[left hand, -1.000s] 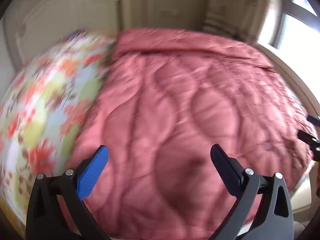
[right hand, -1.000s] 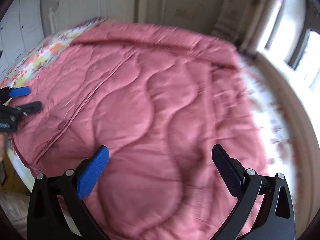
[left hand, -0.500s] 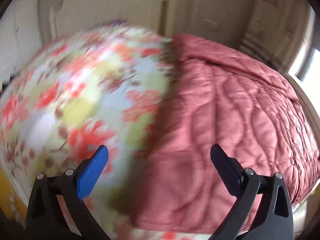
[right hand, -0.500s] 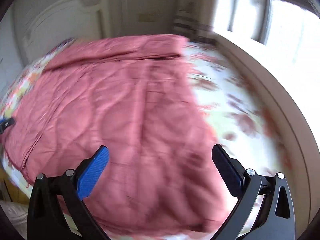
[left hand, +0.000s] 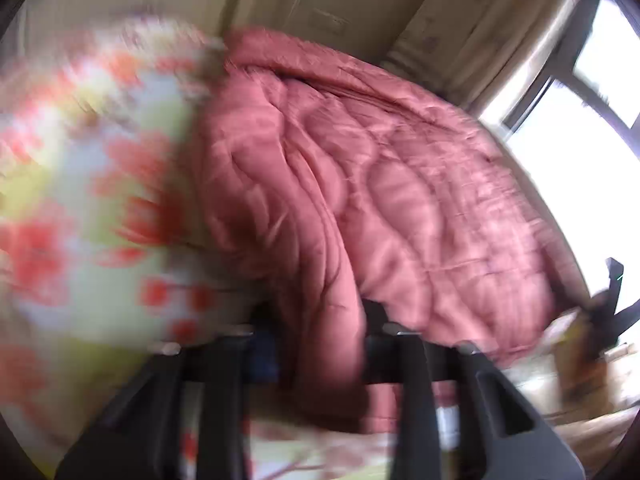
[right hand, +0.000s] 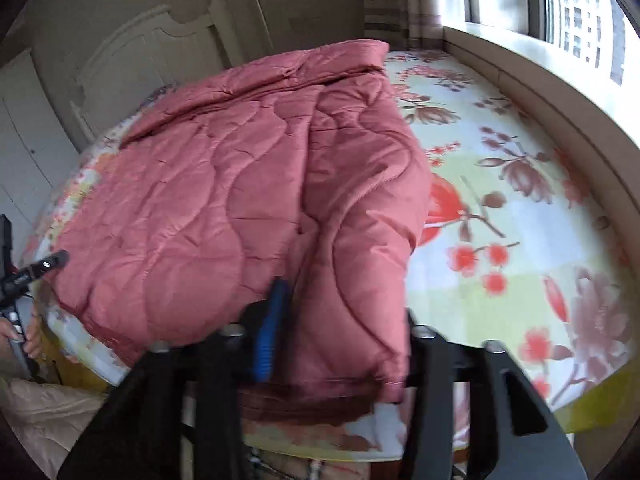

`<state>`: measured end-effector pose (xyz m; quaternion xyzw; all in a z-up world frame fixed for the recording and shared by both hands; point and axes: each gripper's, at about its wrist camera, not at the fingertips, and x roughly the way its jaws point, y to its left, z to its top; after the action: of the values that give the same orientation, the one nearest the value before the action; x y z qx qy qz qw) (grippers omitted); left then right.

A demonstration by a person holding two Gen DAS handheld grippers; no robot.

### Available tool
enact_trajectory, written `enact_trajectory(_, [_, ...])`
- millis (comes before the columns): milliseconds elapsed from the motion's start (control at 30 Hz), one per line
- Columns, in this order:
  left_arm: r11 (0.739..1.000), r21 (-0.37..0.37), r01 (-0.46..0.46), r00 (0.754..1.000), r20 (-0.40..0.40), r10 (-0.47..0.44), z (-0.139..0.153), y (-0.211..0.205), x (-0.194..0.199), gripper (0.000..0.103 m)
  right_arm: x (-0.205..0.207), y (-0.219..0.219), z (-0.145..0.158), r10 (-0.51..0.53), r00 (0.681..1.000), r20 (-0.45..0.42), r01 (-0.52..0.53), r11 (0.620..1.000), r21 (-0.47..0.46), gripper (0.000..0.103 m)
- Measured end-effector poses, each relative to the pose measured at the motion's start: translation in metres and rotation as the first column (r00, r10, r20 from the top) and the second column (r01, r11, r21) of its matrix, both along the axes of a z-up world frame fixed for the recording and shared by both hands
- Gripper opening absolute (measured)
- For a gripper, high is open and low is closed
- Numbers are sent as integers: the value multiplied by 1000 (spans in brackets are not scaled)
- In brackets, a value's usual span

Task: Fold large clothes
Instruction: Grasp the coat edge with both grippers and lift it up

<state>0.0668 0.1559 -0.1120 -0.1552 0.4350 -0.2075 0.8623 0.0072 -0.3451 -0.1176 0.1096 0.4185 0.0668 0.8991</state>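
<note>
A large pink quilted comforter (right hand: 224,208) lies on a bed with a floral sheet (right hand: 520,208). It also fills the left wrist view (left hand: 380,208), which is blurred. My left gripper (left hand: 320,336) is shut on the comforter's near left corner, fabric bunched between its fingers. My right gripper (right hand: 340,336) is shut on the comforter's near right corner, the blue pad (right hand: 270,332) pressed against the fabric. The left gripper also shows at the left edge of the right wrist view (right hand: 36,270). The right gripper shows at the right edge of the left wrist view (left hand: 612,304).
The floral sheet (left hand: 80,220) is bare to the left and right of the comforter. A cream headboard (right hand: 152,52) stands at the far end. A window sill (right hand: 560,76) and window run along the right side of the bed.
Both grippers have swung outward to the comforter's near corners and closed on them; a second ago both were open above the middle of the comforter.
</note>
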Motion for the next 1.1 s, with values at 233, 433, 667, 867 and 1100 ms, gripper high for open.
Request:
enact_trajectory(233, [969,-230,86,981,191,-42,64,42,-50,17,-11,-29,15,20,995,102,-49,953,298,21])
enact_trajectory(433, [902,-345,258,895,438,-88,152,77,-111,20,-86,-60,102,165,893,418,-336,863,377,20])
enact_trajectory(667, [865,-488,118,961,276,25,148,89,-20,29,-70,-44,194,169,764,623,-414,869,272,21])
enact_trajectory(867, [905,-422,-53,993,73,92,107,79,120,38,66,-30,176,44,894,447,-218,913,345,21])
enact_trajectory(1100, [864,-423,-274,961,-134,240,41,94,207,95,237,-38,81,-77,996,-39,86,885,458,37])
